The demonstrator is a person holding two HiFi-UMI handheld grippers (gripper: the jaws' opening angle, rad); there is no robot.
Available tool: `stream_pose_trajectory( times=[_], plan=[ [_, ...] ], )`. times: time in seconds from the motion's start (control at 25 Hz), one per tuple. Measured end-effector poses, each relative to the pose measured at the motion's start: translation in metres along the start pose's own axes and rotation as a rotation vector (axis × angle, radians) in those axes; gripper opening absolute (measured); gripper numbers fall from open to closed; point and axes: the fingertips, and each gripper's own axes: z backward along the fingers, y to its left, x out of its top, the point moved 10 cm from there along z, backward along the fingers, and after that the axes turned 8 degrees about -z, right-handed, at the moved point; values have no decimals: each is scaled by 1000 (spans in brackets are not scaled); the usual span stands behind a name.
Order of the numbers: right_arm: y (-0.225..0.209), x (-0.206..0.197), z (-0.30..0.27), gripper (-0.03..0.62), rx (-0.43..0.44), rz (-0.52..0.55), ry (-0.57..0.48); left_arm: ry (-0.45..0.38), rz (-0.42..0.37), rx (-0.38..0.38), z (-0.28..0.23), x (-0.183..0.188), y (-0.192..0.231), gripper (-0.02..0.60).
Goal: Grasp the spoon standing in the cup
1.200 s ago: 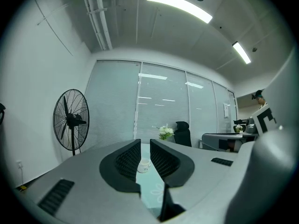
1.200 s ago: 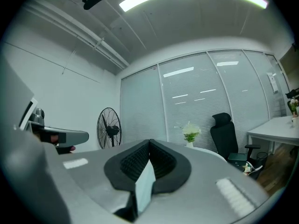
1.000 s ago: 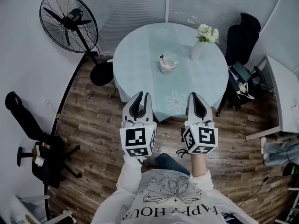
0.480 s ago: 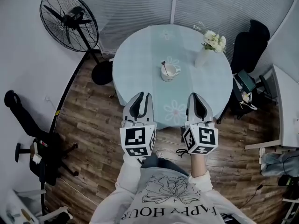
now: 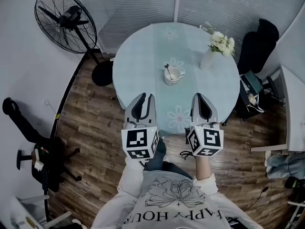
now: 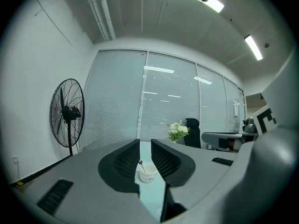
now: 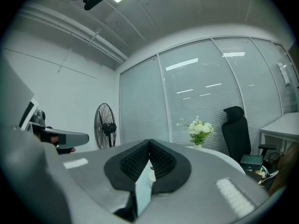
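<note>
Left tongs (image 5: 144,99) were opening, empty; right tongs (image 5: 202,99) pressed together. Spoon (image 5: 167,71) stood in cup (image 5: 174,76) on table (image 5: 143,56), well ahead.

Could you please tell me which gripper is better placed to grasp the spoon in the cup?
Left, probably. The left gripper has its fingers apart and opening, empty, and its view frames the cup and spoon right in their gap. The right gripper has fingers meeting at the tips.

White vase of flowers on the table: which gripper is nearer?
Right. The right gripper is almost straight in front of the white vase; the left gripper, jaws opening and empty, is farther left.
</note>
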Motion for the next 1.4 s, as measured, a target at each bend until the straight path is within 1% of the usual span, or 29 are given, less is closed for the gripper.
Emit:
stream_pose_trajectory(
  times=[0.24, 0.72, 1.0, 1.4],
  plan=[
    [-6, -2, -36, 11, -19, 6, 5, 9, 3, -23, -39, 1, 16, 64],
    [-23, -4, -114, 11, -80, 12, 6, 32, 24, -99, -132, 1, 46, 72],
    [-33, -12, -149, 11, -115, 2, 30, 71, 42, -141, -175, -6, 57, 78],
    [-50, -33, -183, 11, -149, -14, 89, 152, 76, -191, -223, -33, 61, 87]
  ],
)
